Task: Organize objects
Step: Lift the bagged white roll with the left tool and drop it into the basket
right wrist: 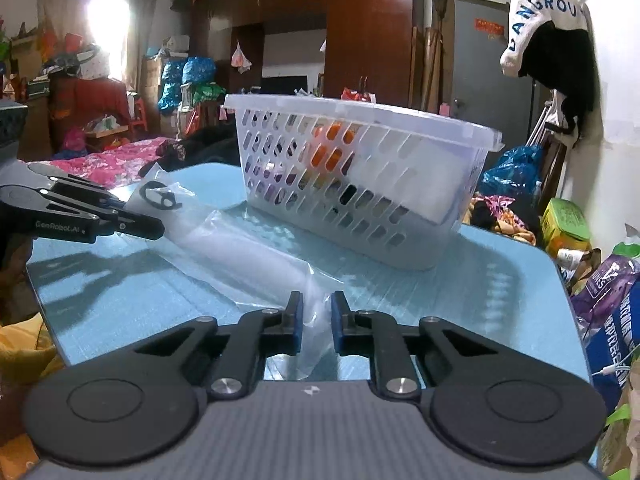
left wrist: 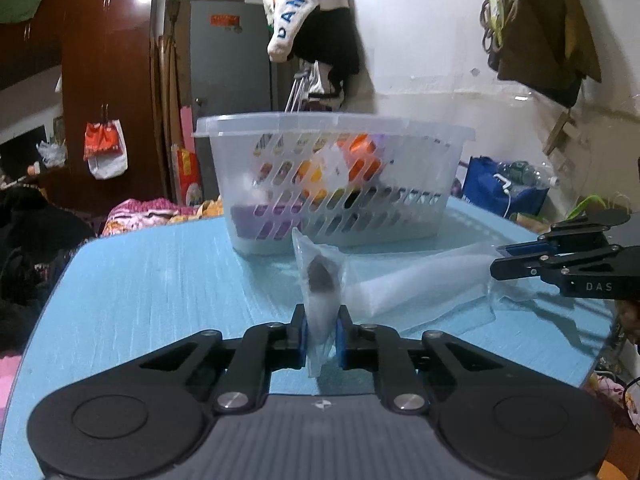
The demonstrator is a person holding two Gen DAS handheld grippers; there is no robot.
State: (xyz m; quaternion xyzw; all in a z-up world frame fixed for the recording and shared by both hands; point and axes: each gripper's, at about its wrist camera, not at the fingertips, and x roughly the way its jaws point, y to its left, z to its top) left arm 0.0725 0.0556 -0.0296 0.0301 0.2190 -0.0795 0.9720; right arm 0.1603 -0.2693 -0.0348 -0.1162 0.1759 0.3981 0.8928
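A long clear plastic bag (left wrist: 404, 284) with a white roll inside lies across the blue table (left wrist: 160, 280). My left gripper (left wrist: 322, 334) is shut on one end of the bag, where a dark ring-shaped piece (left wrist: 320, 274) sits. My right gripper (right wrist: 317, 326) is shut on the other end of the bag (right wrist: 256, 248). Each gripper shows from the side in the other's view: the right one (left wrist: 500, 266), the left one (right wrist: 156, 226). A white slotted basket (left wrist: 336, 184) stands behind the bag, holding orange and purple items.
The basket (right wrist: 360, 184) stands near the table's far edge. Bags and clutter (right wrist: 600, 292) lie off the table's right side. A bed with pink bedding (right wrist: 116, 156) is beyond the table. Clothes (left wrist: 316, 24) hang on the wall behind.
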